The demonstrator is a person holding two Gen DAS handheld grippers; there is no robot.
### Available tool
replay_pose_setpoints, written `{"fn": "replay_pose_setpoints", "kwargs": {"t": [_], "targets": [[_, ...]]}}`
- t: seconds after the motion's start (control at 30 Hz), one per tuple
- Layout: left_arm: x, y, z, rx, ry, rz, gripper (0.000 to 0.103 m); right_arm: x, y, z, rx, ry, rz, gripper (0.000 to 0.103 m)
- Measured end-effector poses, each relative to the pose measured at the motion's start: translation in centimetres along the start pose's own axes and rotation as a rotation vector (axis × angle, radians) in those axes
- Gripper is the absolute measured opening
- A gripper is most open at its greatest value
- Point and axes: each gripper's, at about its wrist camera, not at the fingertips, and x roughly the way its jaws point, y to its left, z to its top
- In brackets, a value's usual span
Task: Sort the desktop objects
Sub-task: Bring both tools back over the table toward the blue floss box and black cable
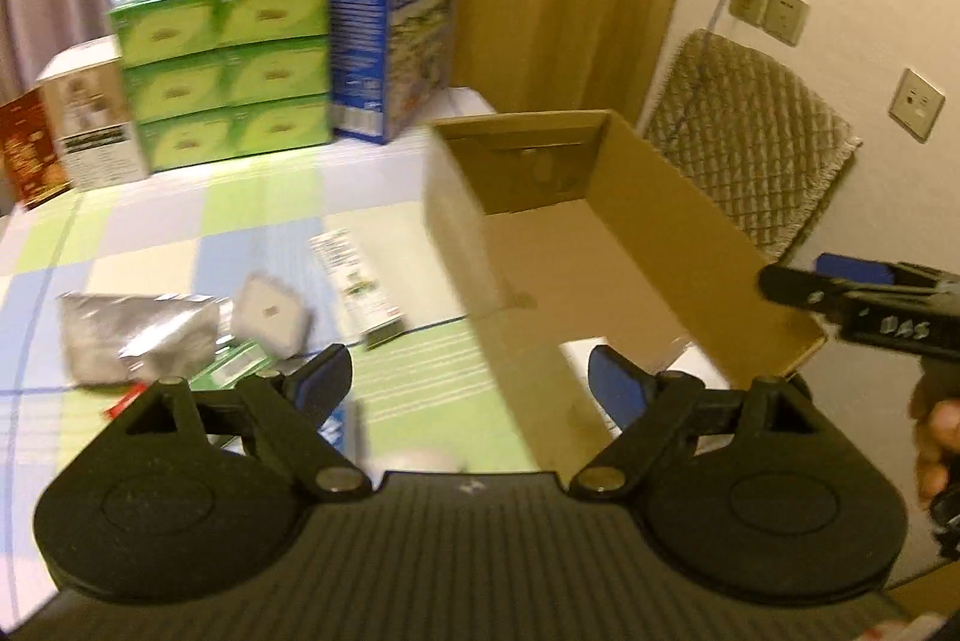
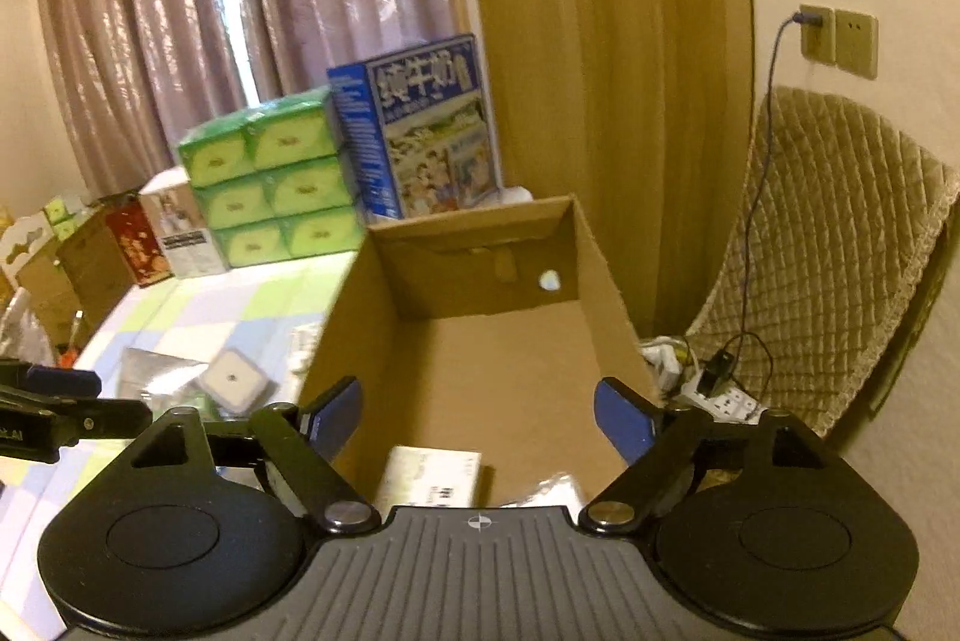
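An open cardboard box (image 1: 654, 197) stands on the checked tablecloth (image 1: 150, 233); it also shows in the right wrist view (image 2: 600, 269). A white packet (image 2: 433, 474) lies inside at its near end. My left gripper (image 1: 471, 380) is open and empty over the box's near left wall. My right gripper (image 2: 477, 416) is open and empty above the box's near end; it also shows at the right edge of the left wrist view (image 1: 798, 278). Left of the box lie a silver foil pouch (image 1: 135, 335), a square white sachet (image 1: 270, 311) and a printed carton (image 1: 360, 281).
Stacked green tissue packs (image 1: 228, 65), a blue milk carton box (image 1: 390, 35) and smaller boxes (image 1: 90, 125) line the table's far side. A quilted chair (image 2: 840, 245) stands right of the box, with a power strip (image 2: 720, 401) and cable below it.
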Motion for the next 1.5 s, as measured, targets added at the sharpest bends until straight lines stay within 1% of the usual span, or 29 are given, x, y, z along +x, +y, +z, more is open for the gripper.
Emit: {"fn": "replay_pose_setpoints", "kwargs": {"t": [0.07,0.23,0.43,0.6,0.7,0.83,1.0,1.2,1.3,1.5], "targets": [[-1.5,1.0,-0.6,-0.005,-0.001,0.029,0.084,-0.9,1.1,-0.1,-0.003,-0.010,0.019,0.087],[-5.5,3.6,-2.1,-0.022,-0.021,0.095,0.088,-2.5,4.1,-0.6,-0.030,-0.021,0.064,0.091],[-9.2,6.7,-3.6,-0.057,-0.041,0.153,0.089,-3.8,7.8,-0.8,-0.078,-0.034,0.098,0.096],[-11.0,9.3,-4.6,-0.075,-0.064,0.181,0.091,-4.3,11.2,-0.8,-0.120,-0.044,0.123,0.097],[-11.6,11.0,-5.1,-0.100,-0.068,0.189,0.092,-4.7,13.2,-0.9,-0.146,-0.046,0.136,0.098],[-12.0,12.7,-5.9,-0.107,-0.073,0.205,0.094,-4.8,15.4,-1.7,-0.180,-0.048,0.154,0.101],[-11.3,14.3,-7.1,-0.116,-0.059,0.216,0.095,-3.7,16.8,-3.1,-0.199,-0.017,0.166,0.101],[-9.0,15.4,-8.5,-0.137,-0.026,0.221,0.095,-1.6,17.8,-5.5,-0.210,0.032,0.197,0.101],[-7.5,15.8,-9.2,-0.133,-0.006,0.221,0.095,0.3,18.1,-6.9,-0.220,0.062,0.215,0.101],[-3.8,16.9,-10.8,-0.119,0.035,0.225,0.095,5.2,18.1,-8.8,-0.212,0.098,0.223,0.101]]}}
